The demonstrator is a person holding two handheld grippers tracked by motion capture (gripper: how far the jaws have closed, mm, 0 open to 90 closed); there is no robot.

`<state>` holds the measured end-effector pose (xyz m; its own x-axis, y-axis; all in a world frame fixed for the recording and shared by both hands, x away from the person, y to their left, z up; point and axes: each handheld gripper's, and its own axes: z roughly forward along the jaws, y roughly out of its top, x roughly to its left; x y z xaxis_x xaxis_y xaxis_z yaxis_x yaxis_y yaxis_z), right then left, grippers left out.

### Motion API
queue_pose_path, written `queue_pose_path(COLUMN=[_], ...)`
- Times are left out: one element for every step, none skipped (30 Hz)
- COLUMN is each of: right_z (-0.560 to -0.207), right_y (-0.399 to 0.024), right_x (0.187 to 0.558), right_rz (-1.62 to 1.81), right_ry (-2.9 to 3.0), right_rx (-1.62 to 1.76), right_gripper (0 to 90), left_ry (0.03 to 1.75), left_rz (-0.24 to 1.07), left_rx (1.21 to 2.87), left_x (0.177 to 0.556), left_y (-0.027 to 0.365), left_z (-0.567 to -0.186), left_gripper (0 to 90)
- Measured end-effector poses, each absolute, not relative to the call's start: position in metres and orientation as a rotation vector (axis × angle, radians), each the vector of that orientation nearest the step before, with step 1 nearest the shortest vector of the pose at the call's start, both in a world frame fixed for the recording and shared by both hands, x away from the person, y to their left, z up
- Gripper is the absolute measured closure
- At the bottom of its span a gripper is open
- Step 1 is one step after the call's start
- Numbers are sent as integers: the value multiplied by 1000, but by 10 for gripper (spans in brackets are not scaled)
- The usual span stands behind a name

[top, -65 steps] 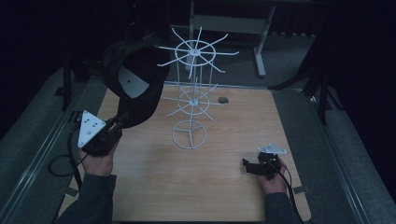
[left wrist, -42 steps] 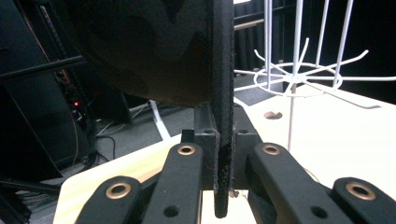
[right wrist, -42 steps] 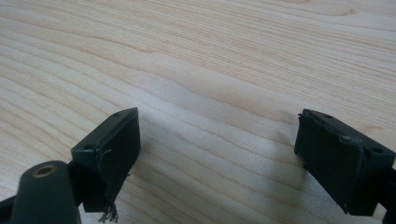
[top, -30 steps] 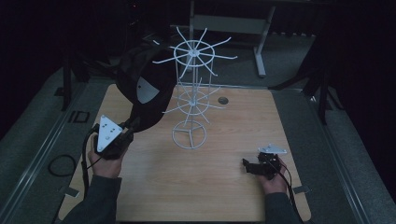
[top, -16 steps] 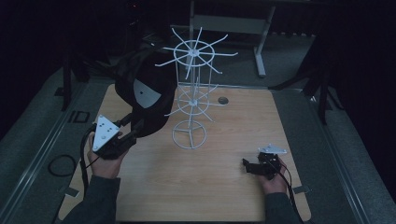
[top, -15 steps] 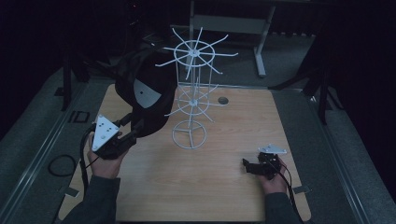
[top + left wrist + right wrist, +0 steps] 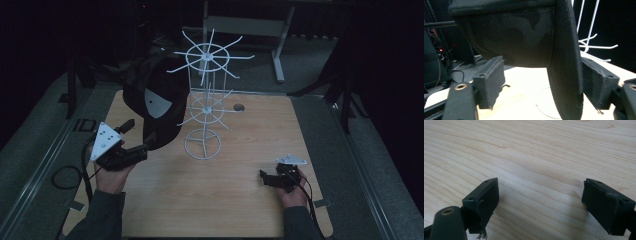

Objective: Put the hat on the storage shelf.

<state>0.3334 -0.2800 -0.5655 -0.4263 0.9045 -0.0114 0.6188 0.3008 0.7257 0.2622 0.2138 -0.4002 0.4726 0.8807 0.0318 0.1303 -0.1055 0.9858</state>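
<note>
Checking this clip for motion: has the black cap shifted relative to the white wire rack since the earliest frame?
Yes. The black cap has moved right, closer to the white wire rack, now overlapping its left prongs.

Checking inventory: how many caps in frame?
1. A black cap hangs left of the white wire rack, its brim between the open left tongs. Dark background could hide others.
</note>
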Motion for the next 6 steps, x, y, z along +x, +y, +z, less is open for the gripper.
queue_pose_path(right_z=[-566,-566,-566,-565,-565,-566], right_y=[-280,-280,-280,-280,-280,-280], right_x=[333,333,333,333,333,333], right_rz=[917,917,917,917,917,917], right_ry=[2154,2154,2154,2154,2154,2154], right_rx=[1358,1359,1359,1359,1358,1359], right_gripper=[142,142,142,141,142,142], left_ry=[909,910,912,916,917,919], left_rz=[806,801,798,792,783,779], left_rx=[1560,1558,1558,1558,1558,1557], left_x=[262,261,261,261,261,260], left_y=[214,214,214,214,215,215], left_z=[-400,-400,-399,-399,-399,-399], left_gripper=[211,204,198,193,193,193])
